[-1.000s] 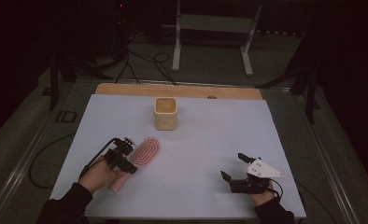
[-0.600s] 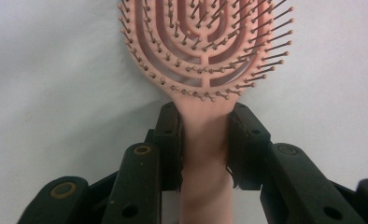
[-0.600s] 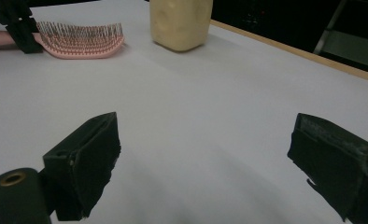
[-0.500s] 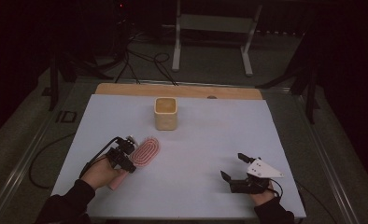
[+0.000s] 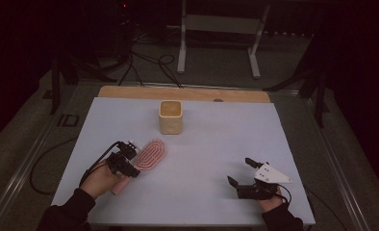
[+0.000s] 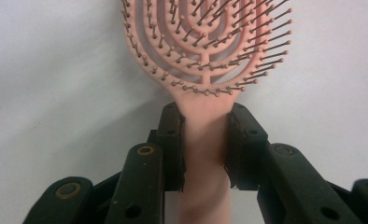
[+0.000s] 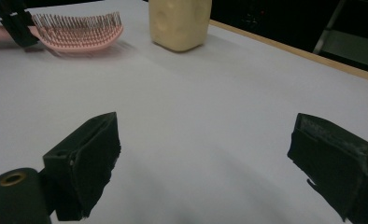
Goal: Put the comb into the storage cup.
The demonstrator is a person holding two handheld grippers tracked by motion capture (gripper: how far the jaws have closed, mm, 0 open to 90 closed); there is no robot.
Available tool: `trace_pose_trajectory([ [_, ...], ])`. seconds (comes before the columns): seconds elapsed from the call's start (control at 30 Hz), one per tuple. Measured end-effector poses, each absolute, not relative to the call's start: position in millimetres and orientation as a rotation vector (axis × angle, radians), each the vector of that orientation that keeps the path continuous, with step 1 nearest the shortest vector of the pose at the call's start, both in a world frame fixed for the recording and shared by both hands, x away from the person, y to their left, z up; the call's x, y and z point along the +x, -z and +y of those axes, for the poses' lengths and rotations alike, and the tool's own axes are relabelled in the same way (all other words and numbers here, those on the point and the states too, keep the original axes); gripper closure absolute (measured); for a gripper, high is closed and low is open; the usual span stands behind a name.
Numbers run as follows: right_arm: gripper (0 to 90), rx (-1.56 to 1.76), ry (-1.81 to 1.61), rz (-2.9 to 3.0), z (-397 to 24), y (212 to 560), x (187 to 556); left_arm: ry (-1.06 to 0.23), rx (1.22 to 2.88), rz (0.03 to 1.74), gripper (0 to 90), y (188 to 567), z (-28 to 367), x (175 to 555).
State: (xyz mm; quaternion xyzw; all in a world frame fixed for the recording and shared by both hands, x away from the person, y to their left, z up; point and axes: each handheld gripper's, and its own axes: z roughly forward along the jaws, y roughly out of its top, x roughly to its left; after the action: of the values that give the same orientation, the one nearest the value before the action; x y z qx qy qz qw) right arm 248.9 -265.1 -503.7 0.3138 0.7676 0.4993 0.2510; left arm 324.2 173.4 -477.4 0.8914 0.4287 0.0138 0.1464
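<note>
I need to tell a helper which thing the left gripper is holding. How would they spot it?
On the white table, look near the left front corner, before the beige cup. The pink hairbrush lies bristles up, its handle clamped in the left gripper; it is the table's one pink thing.

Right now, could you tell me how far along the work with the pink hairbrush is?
Done: the left gripper has closed on the hairbrush handle, jaws pressing both sides. In hand: the brush lies on the table, bristles up. Left: lifting it, likely toward the cup. The right gripper is open.
</note>
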Motion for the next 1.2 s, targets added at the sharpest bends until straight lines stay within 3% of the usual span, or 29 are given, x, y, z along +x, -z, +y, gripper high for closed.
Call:
trace_pose_trajectory([
  [1.2,8.6,0.857,-1.364,2.085,-265.7,503.7,249.5,-0.328,2.282,1.017,70.2,404.8,157.7,316.6],
])
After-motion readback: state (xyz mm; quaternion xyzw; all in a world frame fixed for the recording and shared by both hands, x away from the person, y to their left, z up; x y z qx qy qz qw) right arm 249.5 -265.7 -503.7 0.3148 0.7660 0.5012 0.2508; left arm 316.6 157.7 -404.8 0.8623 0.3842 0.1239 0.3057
